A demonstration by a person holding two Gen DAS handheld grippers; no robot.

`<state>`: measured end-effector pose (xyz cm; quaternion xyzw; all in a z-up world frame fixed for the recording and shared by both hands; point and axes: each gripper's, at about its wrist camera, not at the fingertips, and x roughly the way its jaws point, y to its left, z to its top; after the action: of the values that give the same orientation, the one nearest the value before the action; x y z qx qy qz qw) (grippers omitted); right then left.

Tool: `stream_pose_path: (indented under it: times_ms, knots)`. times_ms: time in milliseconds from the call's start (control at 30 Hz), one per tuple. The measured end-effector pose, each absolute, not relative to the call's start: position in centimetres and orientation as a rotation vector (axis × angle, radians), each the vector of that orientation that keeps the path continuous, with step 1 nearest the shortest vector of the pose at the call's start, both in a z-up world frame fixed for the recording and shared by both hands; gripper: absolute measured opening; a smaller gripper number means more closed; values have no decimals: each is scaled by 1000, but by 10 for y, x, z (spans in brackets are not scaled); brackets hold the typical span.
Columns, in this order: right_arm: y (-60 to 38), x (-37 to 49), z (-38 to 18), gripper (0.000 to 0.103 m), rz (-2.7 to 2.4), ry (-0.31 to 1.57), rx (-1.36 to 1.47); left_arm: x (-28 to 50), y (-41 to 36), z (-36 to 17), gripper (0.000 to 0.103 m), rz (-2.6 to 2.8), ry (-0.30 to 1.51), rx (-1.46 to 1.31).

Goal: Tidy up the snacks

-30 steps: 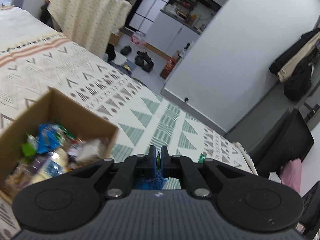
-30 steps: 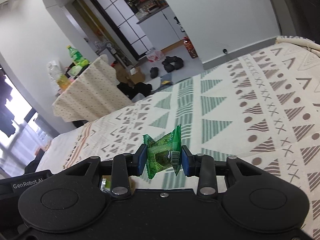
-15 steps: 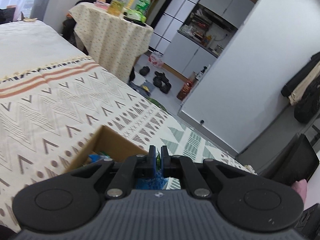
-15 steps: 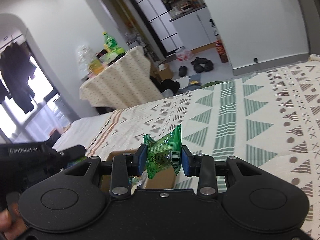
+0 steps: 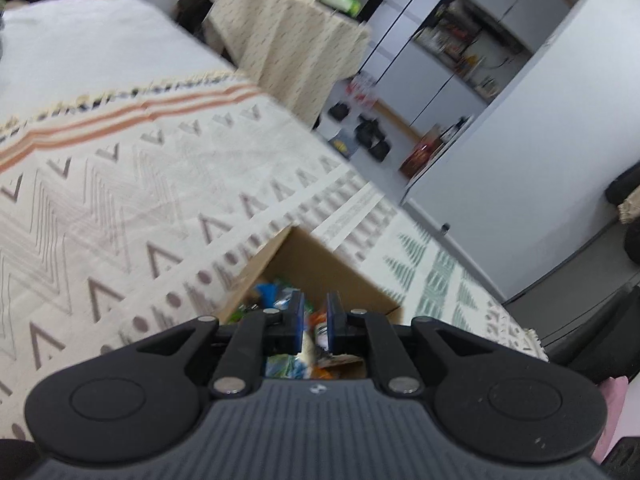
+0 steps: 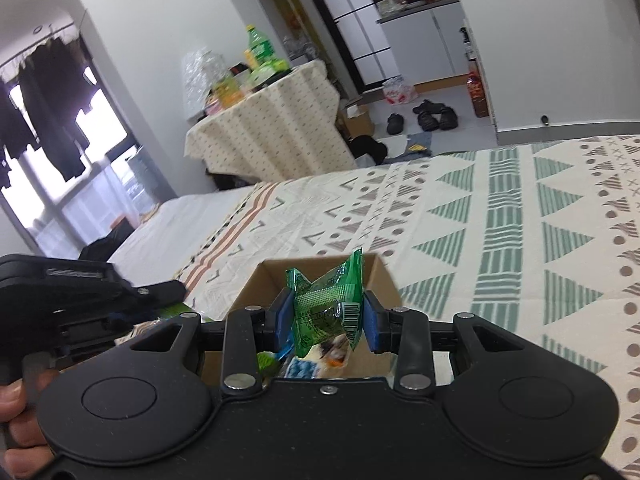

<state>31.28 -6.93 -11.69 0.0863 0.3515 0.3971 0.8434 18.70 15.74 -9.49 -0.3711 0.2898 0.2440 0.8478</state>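
While the green snack packet (image 6: pixel 326 306) sits pinched across its crinkly middle in the right tool (image 6: pixel 326 316), low centre of frame over the cardboard box (image 6: pixel 384 276), it looks light and crushable; the left tool (image 5: pixel 313 322) gapes slightly, empty.

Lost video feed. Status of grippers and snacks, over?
Right gripper shut on green packet, above box. Left gripper open a crack, empty, over box. Nothing in the way.
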Motion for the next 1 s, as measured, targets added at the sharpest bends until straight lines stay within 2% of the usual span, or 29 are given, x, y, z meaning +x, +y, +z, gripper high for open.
stream_pose_path:
  times_ms: [67, 133, 200, 333, 400, 500, 700, 1000]
  knots:
    - [-63, 309, -119, 36, 855, 755, 169, 186, 164, -99, 10, 515, 623, -801]
    - [-56, 306, -122, 36, 865, 768, 156, 186, 168, -100, 17, 527, 636, -793]
    - [-50, 303, -123, 36, 872, 780, 145, 184, 171, -100, 33, 536, 637, -798]
    - [-43, 298, -128, 40, 900, 802, 128, 183, 177, -98, 51, 543, 641, -797]
    - [-41, 296, -129, 41, 909, 826, 141, 183, 179, -96, 63, 553, 656, -802]
    - [-42, 295, -125, 51, 905, 841, 166, 180, 180, -91, 72, 557, 656, -809]
    - [-47, 296, -112, 51, 841, 859, 157, 174, 173, -79, 86, 554, 696, -785]
    - [-71, 285, -96, 53, 732, 915, 167, 156, 146, -57, 95, 499, 769, -696]
